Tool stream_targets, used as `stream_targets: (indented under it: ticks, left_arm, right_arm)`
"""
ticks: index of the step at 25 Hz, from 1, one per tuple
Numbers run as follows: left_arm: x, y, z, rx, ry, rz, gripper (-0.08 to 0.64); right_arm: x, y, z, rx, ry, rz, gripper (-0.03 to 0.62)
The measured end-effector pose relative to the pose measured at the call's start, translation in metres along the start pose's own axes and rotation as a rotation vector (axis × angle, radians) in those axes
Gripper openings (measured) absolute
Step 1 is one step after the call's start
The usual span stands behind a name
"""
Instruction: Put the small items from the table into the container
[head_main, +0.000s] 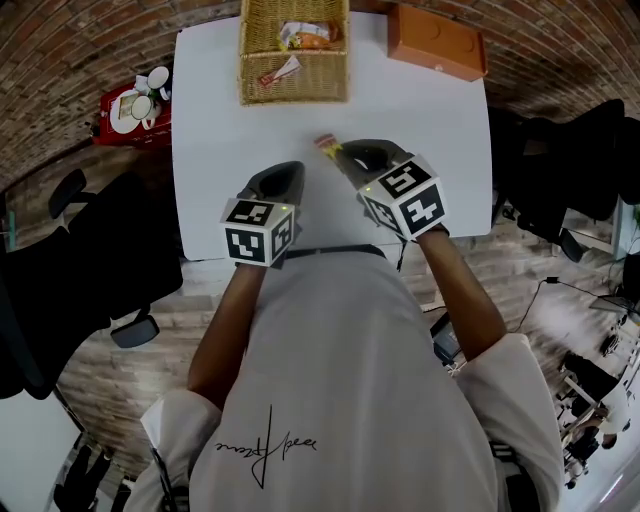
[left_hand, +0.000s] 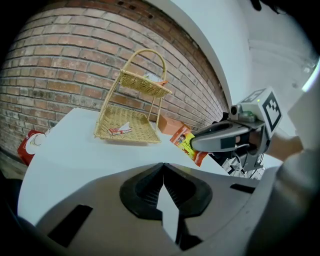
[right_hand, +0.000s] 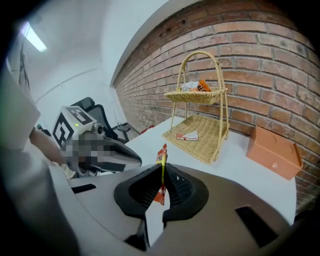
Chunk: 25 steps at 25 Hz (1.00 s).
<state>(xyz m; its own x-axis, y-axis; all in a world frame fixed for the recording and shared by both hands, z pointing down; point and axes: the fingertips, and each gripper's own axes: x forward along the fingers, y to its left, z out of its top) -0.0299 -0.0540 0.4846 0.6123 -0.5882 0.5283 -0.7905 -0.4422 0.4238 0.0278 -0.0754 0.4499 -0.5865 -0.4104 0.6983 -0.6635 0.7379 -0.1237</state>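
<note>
A two-tier wicker basket (head_main: 293, 80) stands at the table's far edge; it holds a red-and-white packet (head_main: 280, 72) below and an orange packet (head_main: 310, 37) above. My right gripper (head_main: 340, 152) is shut on a thin red-and-yellow snack packet (head_main: 325, 142), held clear of the table. In the right gripper view the packet (right_hand: 161, 165) stands edge-on between the closed jaws (right_hand: 162, 172). My left gripper (head_main: 290, 168) is shut and empty beside it, over the table's near part. From the left gripper view (left_hand: 163, 167) the packet (left_hand: 187, 142) hangs from the right gripper (left_hand: 200, 142), with the basket (left_hand: 127, 127) beyond.
An orange box (head_main: 437, 40) sits at the table's far right corner, near the brick wall. A red pack with white cups (head_main: 130, 105) lies off the white table's (head_main: 230, 150) left edge. Black chairs (head_main: 90, 260) flank the table.
</note>
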Motion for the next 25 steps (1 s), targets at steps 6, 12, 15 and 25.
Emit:
stream_targets:
  ticks: [6,12,15,25]
  left_arm:
    - [-0.003,-0.005,0.009,-0.013,-0.021,-0.011,0.009]
    - [-0.005,-0.005,0.012,-0.013,-0.031,-0.004,0.009]
    - [-0.006,-0.004,0.013,-0.034,-0.037,-0.008,0.009]
    - [-0.005,-0.002,0.020,-0.030,-0.057,-0.013,0.009]
  right_arm:
    - [-0.010,0.004,0.010,-0.034,-0.009,0.013,0.034]
    - [-0.016,0.011,0.019,-0.043,-0.024,0.042,0.034]
    - [-0.020,0.014,0.028,-0.070,-0.033,0.053,0.035]
    - [-0.031,0.017,0.054,-0.152,-0.052,0.059,0.034]
